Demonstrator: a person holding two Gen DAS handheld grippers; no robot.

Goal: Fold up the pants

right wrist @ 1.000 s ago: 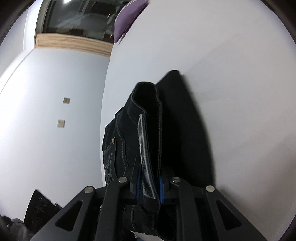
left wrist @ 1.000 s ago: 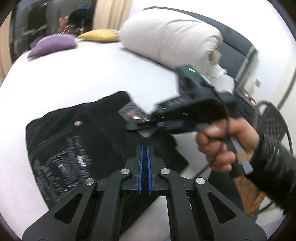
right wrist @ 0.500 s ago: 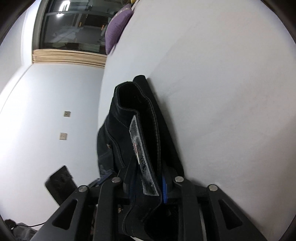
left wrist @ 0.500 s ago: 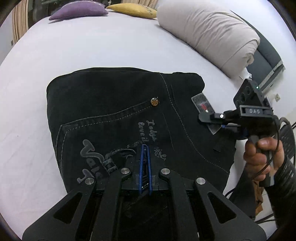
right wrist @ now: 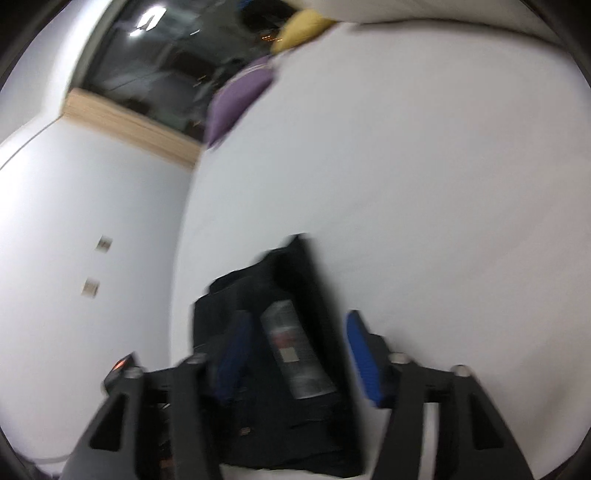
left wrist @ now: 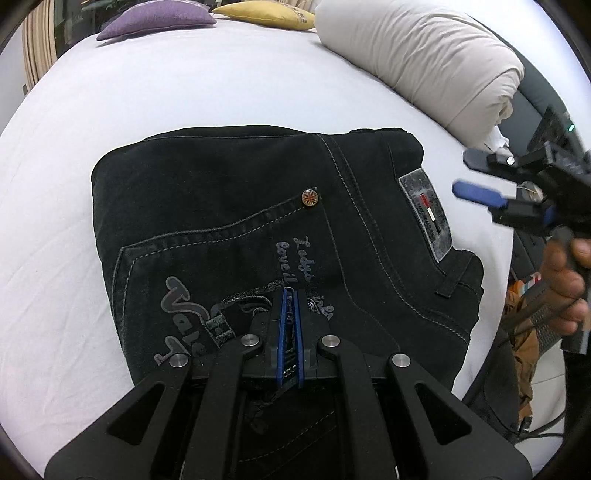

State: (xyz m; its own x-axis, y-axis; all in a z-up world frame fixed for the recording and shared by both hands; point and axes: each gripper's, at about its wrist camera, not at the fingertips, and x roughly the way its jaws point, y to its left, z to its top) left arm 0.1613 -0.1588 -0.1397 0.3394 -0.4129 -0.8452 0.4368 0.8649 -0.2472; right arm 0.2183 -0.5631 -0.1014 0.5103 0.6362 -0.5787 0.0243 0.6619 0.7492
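Observation:
Black folded pants (left wrist: pixel 229 206) lie flat on the white bed (left wrist: pixel 184 92), back pocket and grey waistband label (left wrist: pixel 424 214) facing up. My left gripper (left wrist: pixel 290 295) is shut, its blue pads together, tips resting on the printed pocket area near the front edge of the pants. A hand holds my right gripper (left wrist: pixel 463 173) just off the pants' right edge, lifted clear of the label. In the blurred right wrist view the right gripper (right wrist: pixel 297 321) has its jaws opening, pads apart; the pants (right wrist: pixel 295 295) and label show between the fingers but are not pressed.
A big rolled beige duvet (left wrist: pixel 424 59) lies at the back right of the bed, with a purple cushion (left wrist: pixel 159 16) and a yellow cushion (left wrist: pixel 266 16) at the far end. Cables and a dark object sit past the bed's right edge (left wrist: pixel 517 332).
The right gripper let go of the waistband, opened and rose away from the pants. The left gripper came down and forward over the pocket, staying shut. The label corner now lies flat.

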